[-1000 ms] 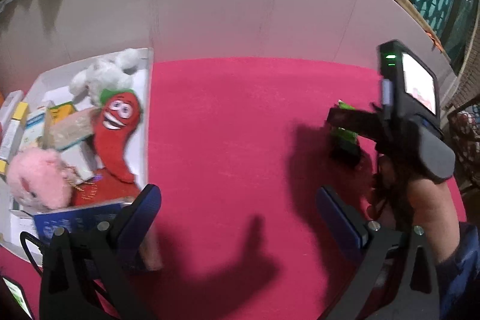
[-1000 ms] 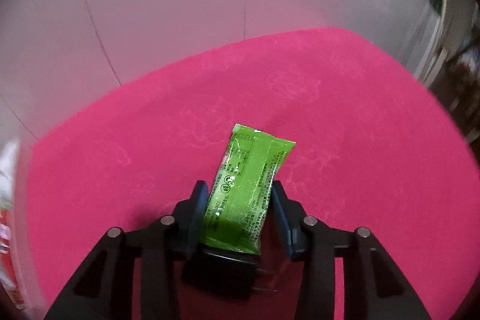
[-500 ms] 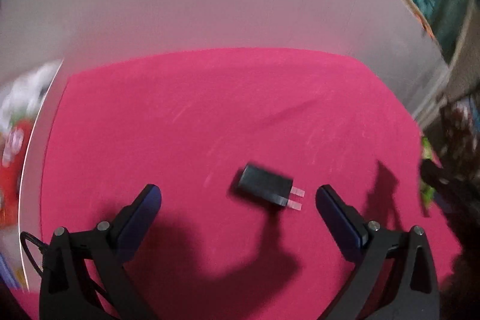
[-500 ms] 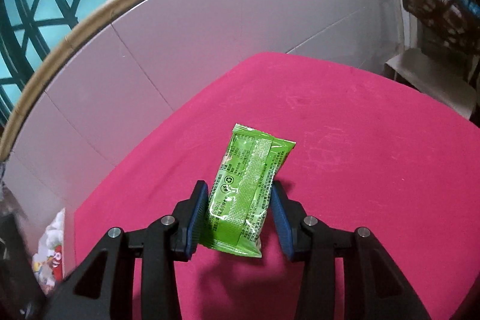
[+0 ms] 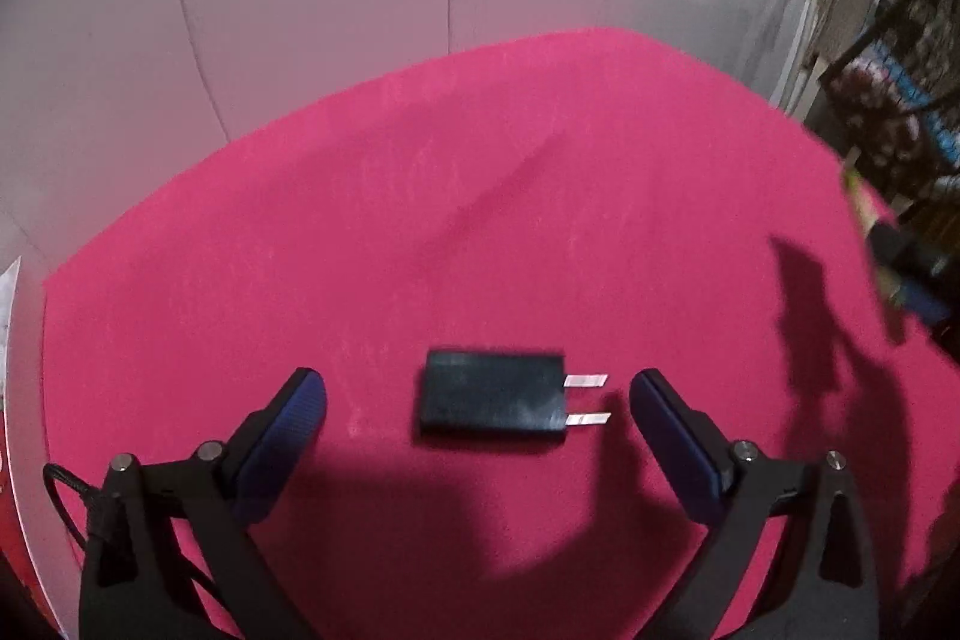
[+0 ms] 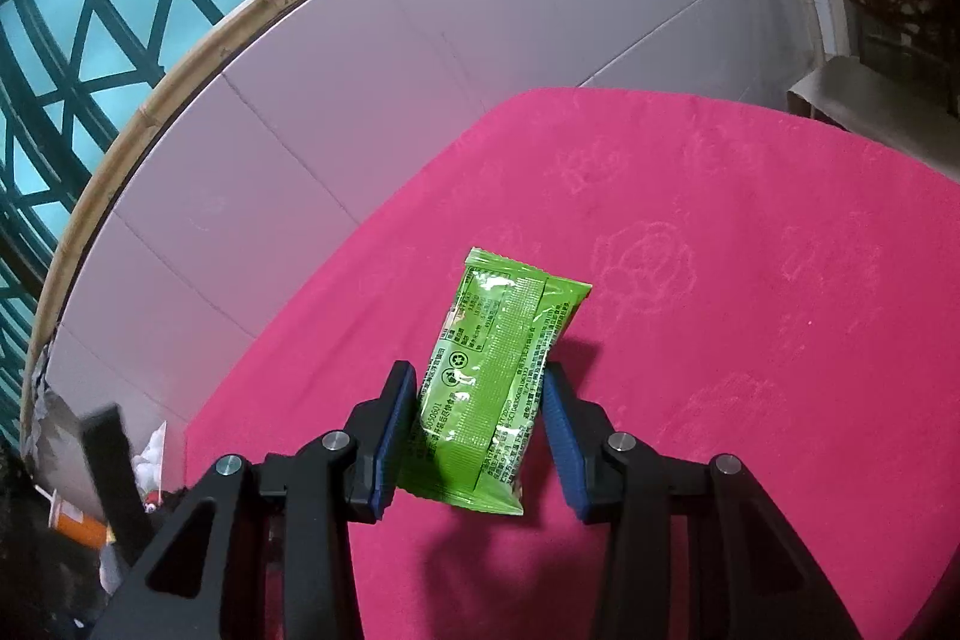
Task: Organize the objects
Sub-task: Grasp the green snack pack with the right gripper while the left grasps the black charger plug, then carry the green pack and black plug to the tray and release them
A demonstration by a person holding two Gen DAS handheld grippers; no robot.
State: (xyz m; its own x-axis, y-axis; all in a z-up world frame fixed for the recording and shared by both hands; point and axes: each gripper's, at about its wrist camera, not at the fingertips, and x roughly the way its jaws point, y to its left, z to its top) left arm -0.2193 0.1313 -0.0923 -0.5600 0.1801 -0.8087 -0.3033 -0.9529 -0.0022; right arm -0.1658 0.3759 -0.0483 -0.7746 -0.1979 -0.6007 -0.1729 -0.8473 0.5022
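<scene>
Change: since a second ago the box of plush toys has been lost from the left wrist view, and a black charger is now framed between the left tool's fingers; in the right wrist view the pink cloth has given way to more of the grey panel and teal lattice behind it
Charger: the black charger (image 5: 493, 398) is laid flat on the pink surface (image 5: 540, 196), its two metal prongs (image 5: 587, 400) pointed toward the right-hand finger, clear of both pads
Left tool: the left tool (image 5: 477, 403) is held over the charger with its jaws spread wide and closing slightly; the charger lies between them, touched by neither pad
Packet: a green snack packet (image 6: 489, 388) is gripped at its lower half, its upper end stuck out past the fingertips, lifted above the surface
Right tool: the right tool (image 6: 479, 421) is closed on the packet, both blue pads pressed against its sides
Surroundings: a grey panel wall (image 6: 360, 100) is seen behind the surface, with a bamboo-like rim and teal lattice above it
</scene>
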